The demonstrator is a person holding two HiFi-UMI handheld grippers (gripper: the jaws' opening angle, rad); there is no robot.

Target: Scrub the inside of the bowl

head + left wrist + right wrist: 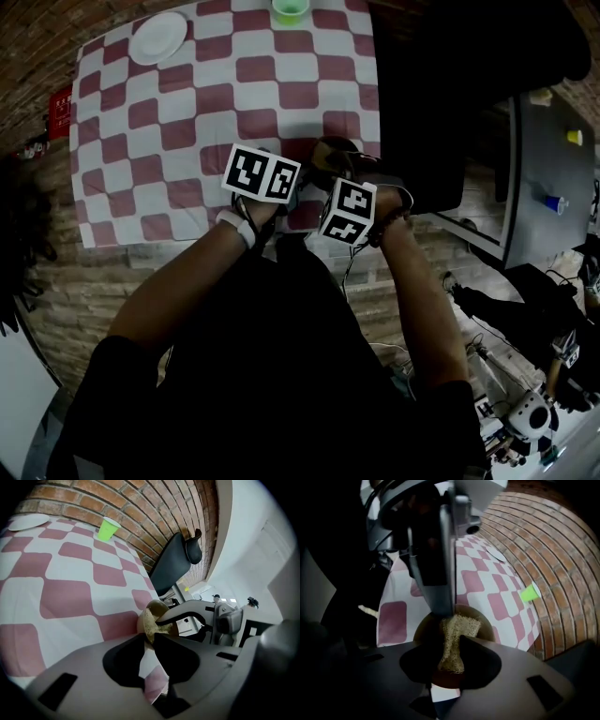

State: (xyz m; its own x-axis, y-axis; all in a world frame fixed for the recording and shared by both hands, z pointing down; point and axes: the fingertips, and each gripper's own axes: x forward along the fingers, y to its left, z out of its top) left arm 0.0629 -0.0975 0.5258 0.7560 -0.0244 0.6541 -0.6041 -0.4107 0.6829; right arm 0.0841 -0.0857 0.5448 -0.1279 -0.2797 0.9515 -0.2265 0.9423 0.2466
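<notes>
**Brown round bowl** (330,150): sits on the table w/ a red-and-white check cloth (187,112), near its near-right corner, directly in front of the person. Opening is exposed to both gripper views.

**Beige coarse-fibre scrub pad** (457,632): inside the bowl, held on edge. Its free end fans out past the jaw tips over the bowl's inner surface. Contact w/ the bowl's bottom cannot be made out.

**Right gripper** (450,654): points steeply down into the bowl. Jaws are closed on the scrub pad, w/ the pad pinched btwn the tips.

**Left gripper** (149,641): comes in at a slant from the near-left side. Jaws are almost together and clamped on the bowl's rim, which sits btwn the tips. In the right gripper view, its grey finger meets the rim just beside the pad's far edge.

**Marker cubes**: side by side in the head view, just short of the bowl.

**Surroundings:**
- Lime-green plastic cup (291,9): far edge of table, well apart from the bowl.
- White round plate (157,37): far-left area of table, well apart from the bowl.
- Red brick wall (140,508): behind the table's far edge.
- Black padded chair (176,559): beside the table, right side.
</notes>
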